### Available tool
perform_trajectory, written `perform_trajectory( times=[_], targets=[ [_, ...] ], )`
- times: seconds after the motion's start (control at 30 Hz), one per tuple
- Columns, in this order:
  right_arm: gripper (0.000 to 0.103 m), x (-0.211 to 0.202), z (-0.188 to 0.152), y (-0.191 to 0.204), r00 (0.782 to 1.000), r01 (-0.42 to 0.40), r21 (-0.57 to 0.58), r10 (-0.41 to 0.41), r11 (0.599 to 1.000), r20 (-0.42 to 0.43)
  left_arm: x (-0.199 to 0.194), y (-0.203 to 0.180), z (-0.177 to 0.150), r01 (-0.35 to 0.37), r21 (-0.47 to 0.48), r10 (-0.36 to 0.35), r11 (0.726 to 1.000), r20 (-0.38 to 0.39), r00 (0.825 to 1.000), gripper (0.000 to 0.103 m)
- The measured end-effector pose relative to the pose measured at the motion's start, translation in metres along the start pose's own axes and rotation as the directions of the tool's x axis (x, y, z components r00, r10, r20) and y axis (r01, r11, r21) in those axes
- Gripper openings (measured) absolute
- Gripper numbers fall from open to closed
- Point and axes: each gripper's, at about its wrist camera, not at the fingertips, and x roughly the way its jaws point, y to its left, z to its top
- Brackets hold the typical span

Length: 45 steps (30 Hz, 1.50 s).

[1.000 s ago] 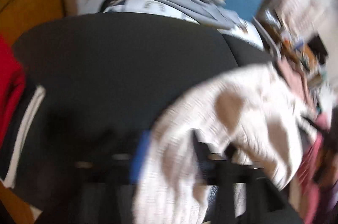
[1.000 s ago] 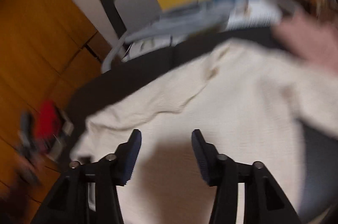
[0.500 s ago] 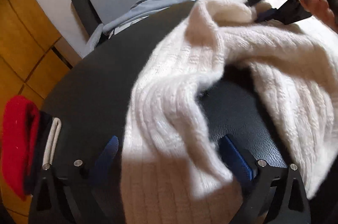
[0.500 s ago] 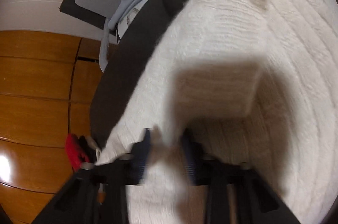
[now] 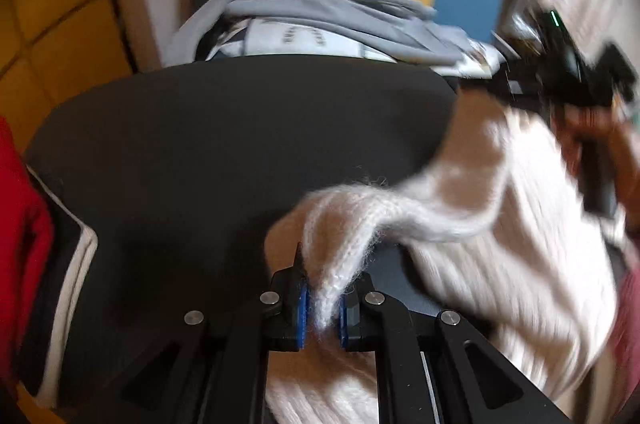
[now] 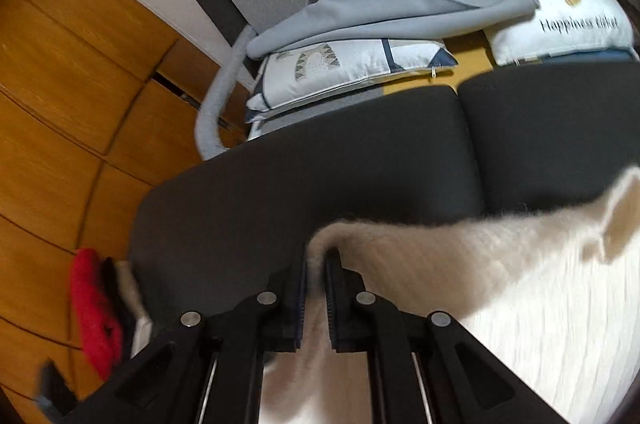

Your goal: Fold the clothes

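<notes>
Two pairs of fingers pinch a white sweater (image 5: 500,256) over black cushions (image 6: 320,163) beside wooden flooring (image 6: 60,103).

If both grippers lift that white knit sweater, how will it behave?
Likely floppy: the white knit sweater already drapes and bunches between the left gripper pads. Probably light, and its fuzzy ribbed knit should resist slipping in the right gripper.

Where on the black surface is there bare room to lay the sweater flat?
Bare: the black surface between the cushions at its far edge and the white sweater. Crowded: red folded clothes on its left edge, the sweater to the right.
</notes>
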Motion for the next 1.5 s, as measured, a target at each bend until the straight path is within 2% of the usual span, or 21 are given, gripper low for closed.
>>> perform_trajectory(
  times=[0.03,0.07,0.17,0.27,0.33,0.4,0.47,0.6,0.7,0.8,0.9,1.0,1.07,1.1,1.17,1.27,1.3,1.33,1.37,1.4,1.5],
  targets=[
    [0.016,0.012,0.004,0.001,1.000,0.023,-0.018,-0.023,1.000,-0.003,0.007,0.008,0.009,0.005,-0.042,-0.006,0.999,-0.026,1.000,0.011],
    [0.028,0.023,0.007,-0.001,0.999,0.044,-0.031,-0.045,0.999,-0.017,0.016,0.017,0.015,-0.011,-0.085,0.007,0.996,-0.047,0.999,0.012],
    [0.026,0.035,0.008,-0.013,0.997,0.073,-0.028,-0.073,0.997,-0.030,0.043,0.041,0.017,-0.096,-0.198,0.068,0.975,-0.142,0.987,0.014],
    [0.027,-0.009,0.004,-0.025,0.995,0.004,0.002,-0.004,1.000,0.097,0.045,0.059,0.013,-0.054,-0.287,0.011,0.956,-0.150,0.989,0.024],
    [0.030,-0.052,-0.009,-0.037,0.982,0.009,-0.012,-0.007,1.000,0.191,0.037,0.065,0.009,-0.058,-0.306,0.018,0.950,-0.132,0.991,0.047],
    [0.031,-0.092,-0.033,-0.052,0.969,0.098,-0.043,-0.085,0.994,0.234,0.028,0.069,0.001,-0.075,-0.330,0.041,0.941,-0.110,0.993,0.054],
    [0.032,-0.123,-0.062,-0.070,0.949,0.220,-0.073,-0.197,0.973,0.246,0.015,0.067,-0.011,-0.090,-0.352,0.065,0.932,-0.084,0.994,0.055],
    [0.032,-0.169,-0.133,-0.116,0.915,0.369,-0.059,-0.351,0.928,0.197,-0.010,0.025,-0.045,-0.098,-0.291,0.096,0.952,-0.022,0.995,0.056],
    [0.032,-0.185,-0.180,-0.141,0.904,0.412,-0.048,-0.402,0.910,0.149,-0.018,-0.022,-0.075,-0.083,-0.170,0.083,0.982,-0.007,0.997,0.057],
    [0.032,-0.192,-0.216,-0.152,0.901,0.422,-0.051,-0.412,0.905,0.136,-0.014,-0.062,-0.100,-0.138,-0.038,0.138,0.990,0.000,0.990,0.059],
    [0.032,-0.184,-0.234,-0.158,0.907,0.415,-0.046,-0.408,0.909,0.106,-0.002,-0.080,-0.121,-0.018,-0.061,0.012,0.998,-0.107,0.994,0.059],
    [0.033,-0.180,-0.238,-0.158,0.903,0.422,-0.083,-0.410,0.903,0.129,0.002,-0.104,-0.141,0.118,-0.087,-0.131,0.989,-0.161,0.978,0.060],
    [0.034,-0.176,-0.235,-0.157,0.901,0.427,-0.101,-0.414,0.899,0.129,0.000,-0.126,-0.156,0.176,-0.052,-0.182,0.983,-0.168,0.969,0.073],
    [0.035,-0.175,-0.234,-0.157,0.902,0.426,-0.099,-0.413,0.899,0.127,-0.002,-0.138,-0.164,0.191,-0.027,-0.193,0.981,-0.162,0.968,0.085],
    [0.035,-0.173,-0.229,-0.159,0.905,0.418,-0.080,-0.408,0.905,0.123,-0.005,-0.157,-0.174,0.179,0.021,-0.174,0.984,-0.140,0.975,0.088],
    [0.035,-0.171,-0.226,-0.158,0.902,0.425,-0.073,-0.414,0.902,0.123,-0.004,-0.176,-0.181,0.116,0.064,-0.109,0.991,-0.097,0.989,0.087],
    [0.035,-0.175,-0.228,-0.156,0.899,0.428,-0.059,-0.418,0.902,0.132,-0.001,-0.179,-0.180,0.089,0.084,-0.082,0.993,-0.083,0.993,0.074],
    [0.035,-0.183,-0.233,-0.153,0.895,0.430,-0.039,-0.419,0.902,0.153,0.002,-0.182,-0.178,0.060,0.109,-0.053,0.992,-0.070,0.996,0.052],
    [0.035,-0.191,-0.238,-0.149,0.890,0.430,-0.019,-0.421,0.902,0.173,0.005,-0.183,-0.172,0.061,0.137,-0.052,0.989,-0.066,0.996,0.039],
    [0.035,-0.197,-0.243,-0.147,0.888,0.429,-0.009,-0.420,0.903,0.187,0.007,-0.182,-0.169,0.102,0.149,-0.091,0.983,-0.079,0.993,0.012],
    [0.035,-0.204,-0.256,-0.143,0.898,0.416,-0.038,-0.404,0.908,0.173,-0.001,-0.183,-0.169,0.158,0.137,-0.145,0.978,-0.103,0.984,0.010]
  ],
)
